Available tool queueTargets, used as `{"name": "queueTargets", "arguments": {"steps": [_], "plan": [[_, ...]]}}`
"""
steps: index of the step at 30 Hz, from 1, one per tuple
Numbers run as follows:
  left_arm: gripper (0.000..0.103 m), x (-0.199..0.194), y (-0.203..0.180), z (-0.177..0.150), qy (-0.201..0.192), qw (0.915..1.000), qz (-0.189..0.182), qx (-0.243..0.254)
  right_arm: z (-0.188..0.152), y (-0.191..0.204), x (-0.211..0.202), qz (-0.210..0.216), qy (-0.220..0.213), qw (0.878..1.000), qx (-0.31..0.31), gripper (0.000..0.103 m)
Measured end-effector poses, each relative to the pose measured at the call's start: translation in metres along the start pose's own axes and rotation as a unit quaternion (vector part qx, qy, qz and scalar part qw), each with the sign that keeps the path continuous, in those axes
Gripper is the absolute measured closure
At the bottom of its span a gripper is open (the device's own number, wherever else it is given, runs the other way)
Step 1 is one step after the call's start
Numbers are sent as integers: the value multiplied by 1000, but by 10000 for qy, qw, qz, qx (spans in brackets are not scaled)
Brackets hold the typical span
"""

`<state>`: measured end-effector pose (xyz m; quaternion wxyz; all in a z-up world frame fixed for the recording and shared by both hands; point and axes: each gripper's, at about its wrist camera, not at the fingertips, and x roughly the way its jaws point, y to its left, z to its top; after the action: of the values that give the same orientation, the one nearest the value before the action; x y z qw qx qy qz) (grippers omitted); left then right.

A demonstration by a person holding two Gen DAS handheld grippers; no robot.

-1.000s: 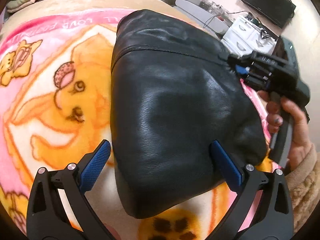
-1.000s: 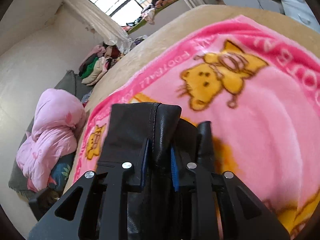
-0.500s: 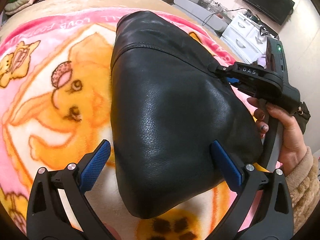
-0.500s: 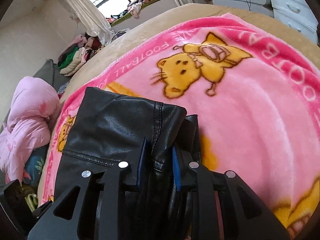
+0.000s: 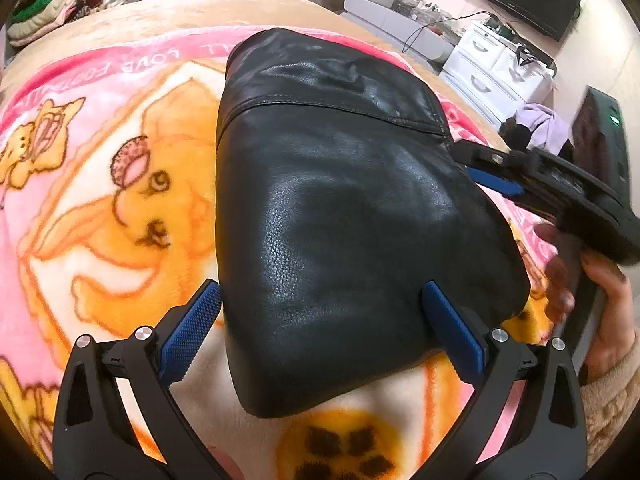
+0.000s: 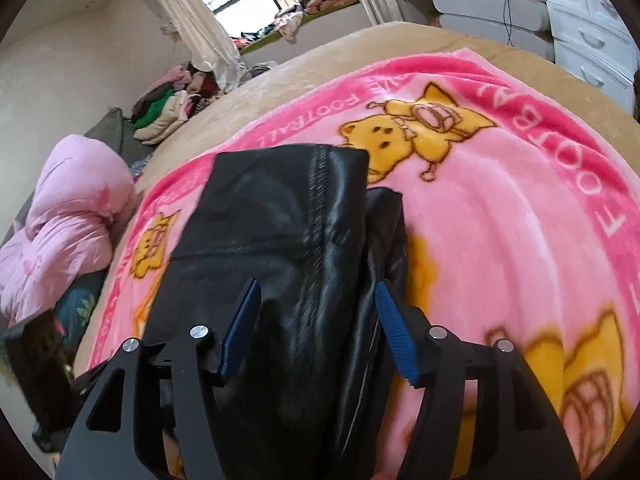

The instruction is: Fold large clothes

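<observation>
Now right tool (image 6: 318,328) is letting go of the jacket (image 5: 352,216) (was clamped); left tool (image 5: 320,330) is hovering spread, fold looking done.

Jacket (image 5: 352,216) on blanket (image 5: 100,200); dresser (image 5: 496,68) behind, clothes pile (image 6: 168,108) far-left.

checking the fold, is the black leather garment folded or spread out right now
Folded: the black leather garment lies as a compact bundle on the pink blanket, with stacked layers visible along its edge in the right wrist view.
</observation>
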<state>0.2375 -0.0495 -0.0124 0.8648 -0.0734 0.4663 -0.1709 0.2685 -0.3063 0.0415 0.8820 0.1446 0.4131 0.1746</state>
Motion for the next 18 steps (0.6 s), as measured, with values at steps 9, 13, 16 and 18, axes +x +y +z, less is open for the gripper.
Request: {"name": "queueTargets", "arguments": {"steps": [9, 13, 16, 18], "plan": [[8, -11, 1, -6, -69, 10000, 40, -8, -50, 7, -25, 188, 170, 9997, 43, 43], [9, -18, 2, -11, -120, 9999, 110, -32, -69, 7, -22, -157, 277, 9995, -44, 43], [9, -24, 5, -15, -146, 9997, 155, -144, -76, 6, -31, -170, 170, 9997, 49, 37], [9, -30, 8, -16, -175, 9993, 189, -270, -80, 9, -41, -256, 53, 9997, 3, 31]]}}
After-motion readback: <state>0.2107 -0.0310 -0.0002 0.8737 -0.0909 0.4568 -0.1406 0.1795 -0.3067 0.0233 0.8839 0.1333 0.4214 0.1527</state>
